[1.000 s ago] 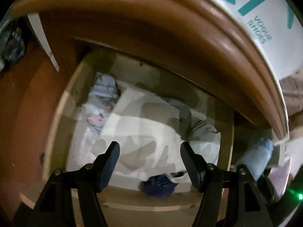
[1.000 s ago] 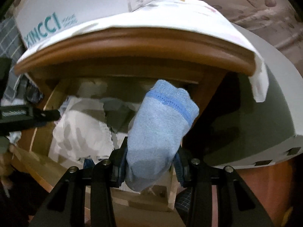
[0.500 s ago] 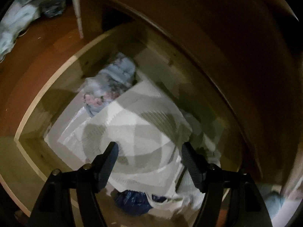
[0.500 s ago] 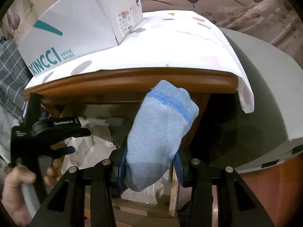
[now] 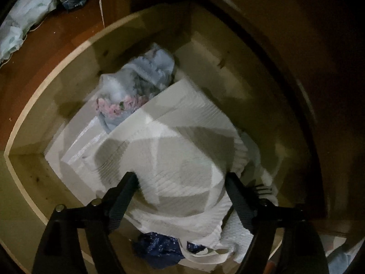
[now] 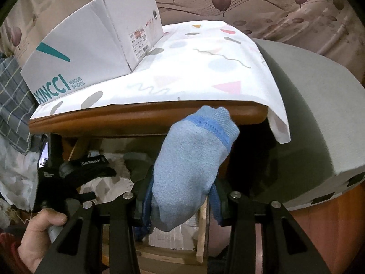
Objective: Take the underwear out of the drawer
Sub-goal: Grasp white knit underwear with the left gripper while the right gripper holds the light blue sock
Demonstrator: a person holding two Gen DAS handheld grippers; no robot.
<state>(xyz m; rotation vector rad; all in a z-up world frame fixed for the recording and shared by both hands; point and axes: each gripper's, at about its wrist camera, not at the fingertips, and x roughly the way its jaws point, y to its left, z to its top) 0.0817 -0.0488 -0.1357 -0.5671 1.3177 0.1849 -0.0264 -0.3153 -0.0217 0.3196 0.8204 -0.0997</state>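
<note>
Underwear (image 6: 194, 166), light blue with a darker blue stitched band, is clamped between the closed jaws of the right gripper (image 6: 180, 202) and held outside and above the drawer (image 6: 200, 239), in front of the wooden cabinet edge (image 6: 146, 116). Left gripper (image 5: 182, 196), jaws spread wide and holding nothing, hangs over the open drawer (image 5: 45, 96) above a white folded cloth with grey geometric shapes (image 5: 168, 159); a dark blue garment (image 5: 159, 251) lies at the near edge, and a pale blue floral bundle (image 5: 136, 86) sits further back. Seen from the right wrist, that gripper (image 6: 91, 171) bears small white lettering, too blurred to read reliably, and the person's hand (image 6: 38, 235) grips its handle. On the cabinet top, a patterned white cloth (image 6: 205, 68) carries a shoe box (image 6: 95, 52) printed "XINCCI VOGUE SHOES", with a size label reading "38"
</note>
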